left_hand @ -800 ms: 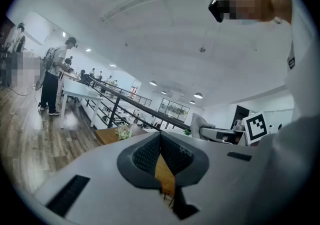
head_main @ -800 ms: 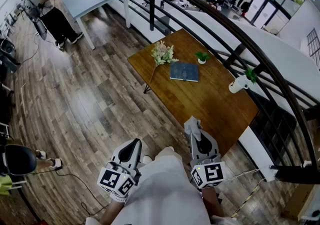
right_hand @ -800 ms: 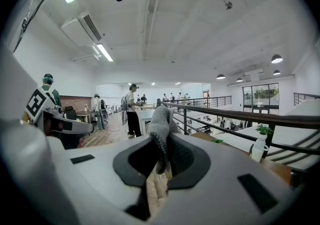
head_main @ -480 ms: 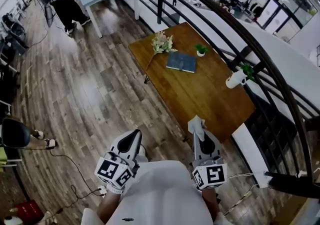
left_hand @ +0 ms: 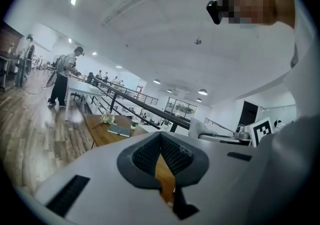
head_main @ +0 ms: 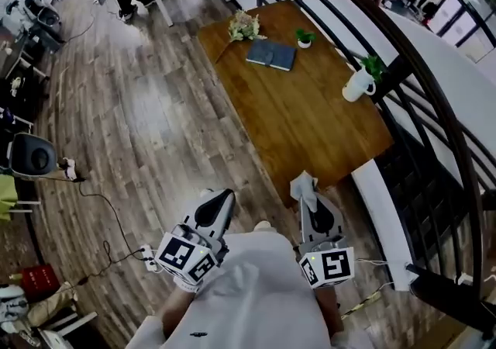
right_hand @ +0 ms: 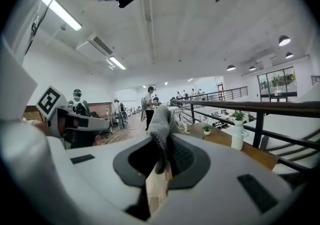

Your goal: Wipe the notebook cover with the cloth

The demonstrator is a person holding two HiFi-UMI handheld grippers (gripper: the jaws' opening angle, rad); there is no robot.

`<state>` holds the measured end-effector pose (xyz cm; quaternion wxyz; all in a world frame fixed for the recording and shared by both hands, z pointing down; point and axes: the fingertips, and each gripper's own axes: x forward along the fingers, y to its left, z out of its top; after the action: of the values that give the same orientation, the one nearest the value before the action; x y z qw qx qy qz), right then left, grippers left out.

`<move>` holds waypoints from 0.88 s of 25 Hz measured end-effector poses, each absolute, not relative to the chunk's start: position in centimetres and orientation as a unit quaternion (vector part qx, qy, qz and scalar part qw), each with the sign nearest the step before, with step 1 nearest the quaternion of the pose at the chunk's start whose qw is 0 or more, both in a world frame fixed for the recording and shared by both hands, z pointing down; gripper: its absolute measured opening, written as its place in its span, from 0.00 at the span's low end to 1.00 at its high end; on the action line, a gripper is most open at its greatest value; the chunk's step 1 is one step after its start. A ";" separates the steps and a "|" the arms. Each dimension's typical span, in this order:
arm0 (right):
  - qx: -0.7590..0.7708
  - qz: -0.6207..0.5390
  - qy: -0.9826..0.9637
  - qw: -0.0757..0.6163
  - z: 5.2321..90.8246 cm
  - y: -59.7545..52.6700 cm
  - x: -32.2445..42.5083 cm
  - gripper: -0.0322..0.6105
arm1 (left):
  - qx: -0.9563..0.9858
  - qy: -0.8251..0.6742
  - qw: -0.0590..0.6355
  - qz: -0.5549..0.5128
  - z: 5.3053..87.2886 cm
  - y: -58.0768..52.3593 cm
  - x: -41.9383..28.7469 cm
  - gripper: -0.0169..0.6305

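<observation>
Cloth (head_main: 304, 184) — pale grey and bunched — stands up out of the right claw (head_main: 309, 198), whose jaws are pinched together on its lower end. The right gripper view shows the same: the cloth (right_hand: 160, 125) rises from between the closed pads of that claw (right_hand: 162, 161), with a black railing (right_hand: 250, 106) running past at 3 o'clock. The left claw (head_main: 224, 198) is held level with it at 9 o'clock, the two well apart. In its own view the left claw (left_hand: 161, 144) has its jaws together with nothing between them.

Both claws hang near the person's body, the right over the near corner of the wooden bench (head_main: 310, 130) and the left over the plank floor (head_main: 155, 122). The notebook (head_main: 271, 54), dark blue and shut, lies flat at the far end of the bench, at 12 o'clock from the claws and well apart from them — nothing touches it. Flowers (head_main: 243, 25) lie at its 10 o'clock, a small potted plant (head_main: 304, 37) stands at its 2 o'clock, and a white vase (head_main: 358, 84) with green leaves stands at its 4 o'clock by the bench edge.
</observation>
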<state>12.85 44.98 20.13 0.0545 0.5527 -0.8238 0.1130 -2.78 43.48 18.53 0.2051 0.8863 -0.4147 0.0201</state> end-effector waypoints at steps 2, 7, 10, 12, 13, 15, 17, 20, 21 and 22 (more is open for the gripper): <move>0.539 0.103 -0.834 0.055 19.6 46.4 13.5 0.09 | 0.884 -0.418 0.208 0.025 18.7 45.1 -1.7 0.05; 0.545 0.088 -0.831 0.063 19.2 47.9 15.2 0.09 | 0.889 -0.409 0.203 0.028 18.0 46.6 0.6 0.05; 0.545 0.086 -0.831 0.073 19.4 48.0 15.4 0.09 | 0.893 -0.403 0.200 0.029 17.9 46.3 1.3 0.05; 0.541 0.086 -0.832 0.083 19.8 48.0 15.3 0.09 | 0.893 -0.399 0.207 0.033 18.4 46.1 1.6 0.05; 0.540 0.088 -0.833 0.088 20.1 48.0 15.4 0.09 | 0.893 -0.397 0.210 0.035 18.7 46.0 1.8 0.05; 0.539 0.087 -0.832 0.097 20.6 47.3 15.8 0.09 | 0.894 -0.393 0.212 0.038 19.1 45.4 2.2 0.05; 0.541 0.083 -0.831 0.103 21.1 45.8 16.3 0.09 | 0.893 -0.393 0.215 0.038 19.6 43.9 2.4 0.05; 0.534 0.074 -0.835 0.111 21.5 43.0 15.8 0.09 | 0.890 -0.397 0.222 0.033 20.4 41.3 1.7 0.05; 0.530 0.070 -0.838 0.110 21.3 42.3 15.3 0.10 | 0.890 -0.397 0.223 0.032 20.5 40.6 1.3 0.05; 0.528 0.065 -0.840 0.105 20.9 41.7 14.7 0.11 | 0.891 -0.395 0.224 0.030 20.5 39.9 0.9 0.05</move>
<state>14.72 41.74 20.87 0.1050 0.5278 -0.8403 0.0650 0.90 39.87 20.55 0.2240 0.8905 -0.3948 0.0304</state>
